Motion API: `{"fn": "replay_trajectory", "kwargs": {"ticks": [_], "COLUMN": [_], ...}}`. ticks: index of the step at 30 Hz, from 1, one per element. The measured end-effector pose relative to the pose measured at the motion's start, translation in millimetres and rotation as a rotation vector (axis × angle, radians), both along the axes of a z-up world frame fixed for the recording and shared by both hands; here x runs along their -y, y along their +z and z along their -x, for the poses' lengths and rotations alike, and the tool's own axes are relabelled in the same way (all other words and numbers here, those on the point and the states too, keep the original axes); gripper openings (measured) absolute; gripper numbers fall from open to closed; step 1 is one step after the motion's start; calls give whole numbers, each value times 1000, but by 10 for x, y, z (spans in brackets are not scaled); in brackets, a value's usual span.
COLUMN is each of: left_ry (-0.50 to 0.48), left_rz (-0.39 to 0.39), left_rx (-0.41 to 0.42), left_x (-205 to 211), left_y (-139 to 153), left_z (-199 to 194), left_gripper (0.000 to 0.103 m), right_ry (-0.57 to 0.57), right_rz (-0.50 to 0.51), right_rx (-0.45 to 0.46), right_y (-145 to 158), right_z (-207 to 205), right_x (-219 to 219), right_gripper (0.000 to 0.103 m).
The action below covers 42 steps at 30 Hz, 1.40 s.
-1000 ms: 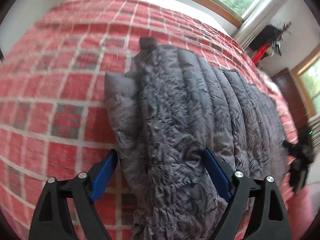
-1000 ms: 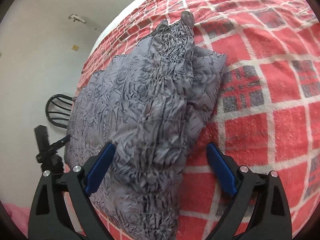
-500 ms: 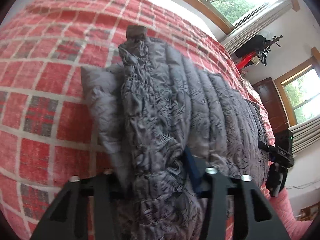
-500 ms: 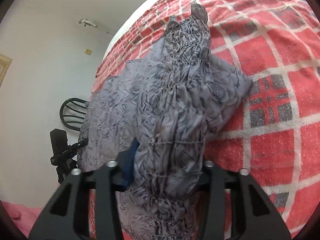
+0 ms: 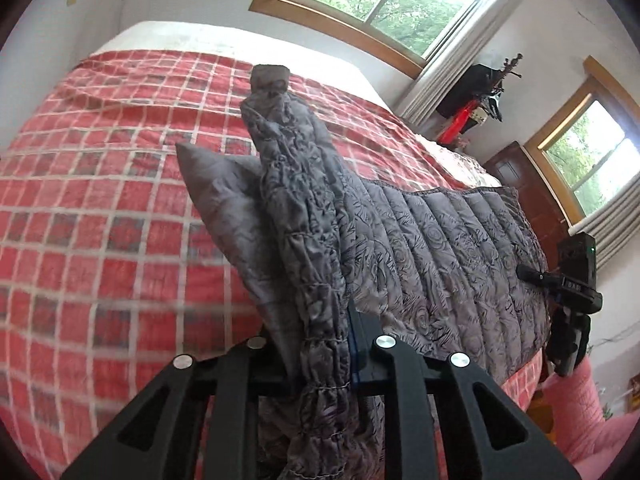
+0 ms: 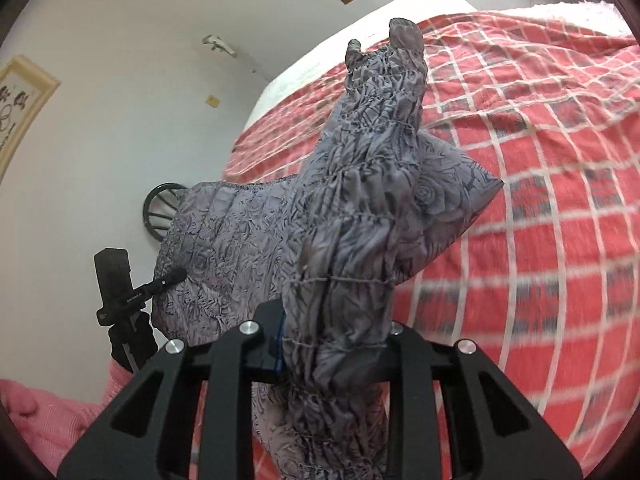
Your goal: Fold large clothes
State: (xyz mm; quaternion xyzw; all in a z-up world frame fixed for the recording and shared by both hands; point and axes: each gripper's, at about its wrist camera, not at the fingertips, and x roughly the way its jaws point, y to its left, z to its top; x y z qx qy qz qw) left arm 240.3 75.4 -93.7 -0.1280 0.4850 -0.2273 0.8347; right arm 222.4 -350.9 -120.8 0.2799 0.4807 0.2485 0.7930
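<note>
Two grippers lift the ends of a grey quilted garment off a red checked bed.

Left gripper [image 5: 320, 354] and right gripper [image 6: 332, 354] have each just been closing, and each now clenches a gathered, elasticated end of the grey garment [image 5: 432, 248]. Those ends rise clear of the red checked bedspread [image 5: 100, 216], while the middle sags between them. Holding opposite ends likely lets the person carry one edge over to make a fold.

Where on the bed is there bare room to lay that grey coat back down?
Free: the red plaid bedspread beyond the grey quilted coat, toward the white wall. Crowded: the near strip where left gripper and right gripper pinch it.
</note>
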Motion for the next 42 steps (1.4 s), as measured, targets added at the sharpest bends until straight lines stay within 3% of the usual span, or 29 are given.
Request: {"fn": "replay_trajectory", "kwargs": {"ticks": [7, 13, 20, 24, 28, 33, 39, 42], "left_ry": [20, 59, 64, 69, 72, 66, 105, 132], "left_rz": [-44, -50, -73, -107, -73, 4, 19, -37], "left_rx": [-12, -53, -78, -122, -164, -161, -191, -186], "left_x": [-105, -250, -321, -408, -522, -628, -672, -672], "left_y": [212, 90, -264, -623, -935, -1150, -1164, -954], "left_z": [827, 1299, 1459, 1476, 1466, 1483, 1510, 1569], "left_gripper": [20, 20, 21, 26, 35, 43, 51, 52], "right_ry": [27, 35, 19, -27, -76, -125, -158, -158], "right_rz": [-10, -16, -2, 12, -16, -71, -110, 26], "right_rx": [-34, -77, -159, -246, -300, -279, -304, -291], "right_y": [79, -49, -404, -729, -1028, -1218, -1316, -1072], "right_z": [608, 937, 1073, 1112, 1199, 1271, 1377, 1436], "right_x": [-242, -361, -464, -446, -395, -369, -281, -268], "right_gripper": [24, 24, 25, 26, 31, 34, 45, 58]}}
